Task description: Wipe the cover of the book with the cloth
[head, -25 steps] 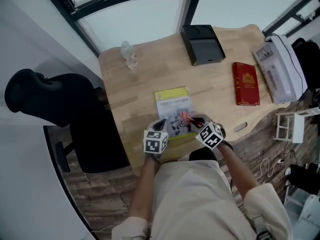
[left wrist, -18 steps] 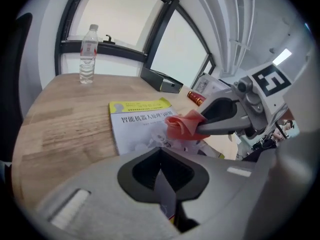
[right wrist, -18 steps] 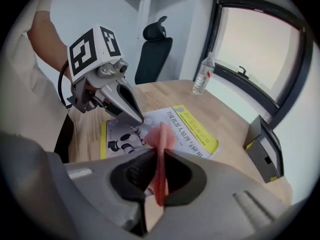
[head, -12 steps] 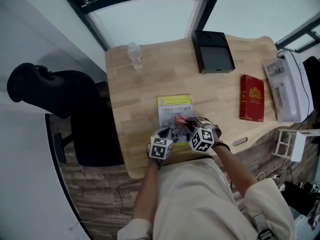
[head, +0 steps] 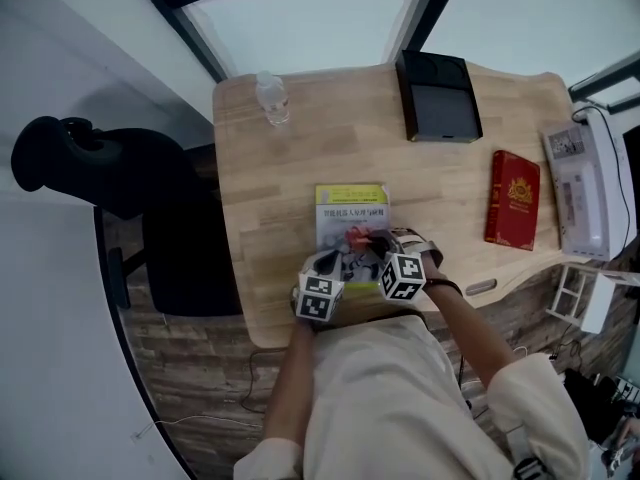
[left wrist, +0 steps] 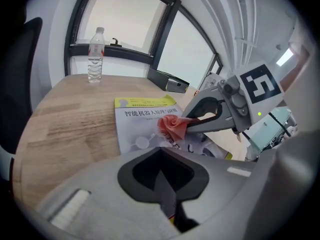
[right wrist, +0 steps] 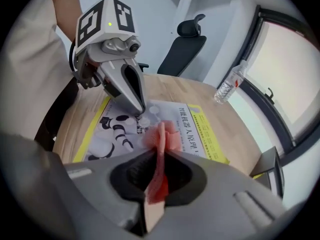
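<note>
A book (head: 352, 208) with a yellow and white cover lies flat near the front edge of the wooden table (head: 270, 198). My right gripper (head: 371, 241) is shut on a bunched pink-red cloth (head: 358, 236), which rests on the lower middle of the cover. The right gripper view shows the cloth (right wrist: 161, 134) pinched between the jaws over the book (right wrist: 190, 129). My left gripper (head: 334, 259) is shut, and its tips (right wrist: 141, 115) press on the cover just left of the cloth. From the left gripper view I see the cloth (left wrist: 172, 127) in the right gripper (left wrist: 186, 126).
A water bottle (head: 272, 98) stands at the table's far left. A black box (head: 440, 96) sits at the back, a red book (head: 513, 200) to the right, and a white device (head: 585, 188) at the right edge. A black chair (head: 130, 198) stands left of the table.
The right gripper has slid the cloth a little to the left over the cover. The left gripper stays pressed on the book. The head camera has shifted.
</note>
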### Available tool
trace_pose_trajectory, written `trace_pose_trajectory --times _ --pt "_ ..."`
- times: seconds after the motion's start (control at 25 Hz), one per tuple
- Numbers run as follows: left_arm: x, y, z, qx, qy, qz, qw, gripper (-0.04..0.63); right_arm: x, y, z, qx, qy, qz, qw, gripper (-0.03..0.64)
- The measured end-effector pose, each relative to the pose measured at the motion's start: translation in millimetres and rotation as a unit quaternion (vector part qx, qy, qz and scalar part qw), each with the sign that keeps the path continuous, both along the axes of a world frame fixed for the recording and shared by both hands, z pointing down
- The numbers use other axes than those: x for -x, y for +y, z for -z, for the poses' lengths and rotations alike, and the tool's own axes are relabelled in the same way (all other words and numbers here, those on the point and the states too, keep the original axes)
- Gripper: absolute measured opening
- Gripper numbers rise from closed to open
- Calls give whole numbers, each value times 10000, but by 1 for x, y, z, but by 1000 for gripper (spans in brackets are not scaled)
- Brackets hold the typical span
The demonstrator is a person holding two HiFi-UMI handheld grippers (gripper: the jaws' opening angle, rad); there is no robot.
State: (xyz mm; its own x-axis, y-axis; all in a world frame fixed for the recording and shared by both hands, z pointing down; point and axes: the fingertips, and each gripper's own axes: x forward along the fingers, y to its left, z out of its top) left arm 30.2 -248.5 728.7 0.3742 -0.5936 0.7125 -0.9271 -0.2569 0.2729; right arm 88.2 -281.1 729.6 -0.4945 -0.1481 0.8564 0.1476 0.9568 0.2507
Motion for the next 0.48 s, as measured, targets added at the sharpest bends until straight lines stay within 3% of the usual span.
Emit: trace_pose_trajectory --times 0.48 --pt "-2 5 5 202 214 -80 9995 6 8 -77 -1 -281 68 -254 9993 34"
